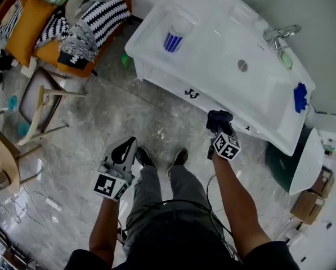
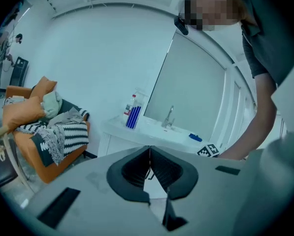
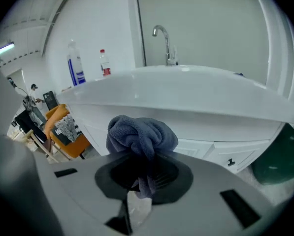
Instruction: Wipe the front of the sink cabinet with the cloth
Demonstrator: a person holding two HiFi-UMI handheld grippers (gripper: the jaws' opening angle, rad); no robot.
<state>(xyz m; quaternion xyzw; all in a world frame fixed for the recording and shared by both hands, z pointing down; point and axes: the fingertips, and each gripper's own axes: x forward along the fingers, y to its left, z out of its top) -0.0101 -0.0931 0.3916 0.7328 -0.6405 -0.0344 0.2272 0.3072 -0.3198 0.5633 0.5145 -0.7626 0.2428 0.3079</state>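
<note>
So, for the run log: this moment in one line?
right gripper: shut on bunched grey-blue cloth | near white sink cabinet front, contact unclear | left gripper: shut, empty

Cloth (image 3: pixel 142 135): dark grey-blue and bunched into a knotted wad. I see it pinched between the jaws of the right gripper (image 3: pixel 143 173), with a short tail hanging down through them. Sink cabinet (image 3: pixel 220 149): white with a panelled front and small dark handles (image 3: pixel 230 162), doors closed. The cloth sits up near that front, just below the sink's edge. I cannot confirm contact from either view.
</note>
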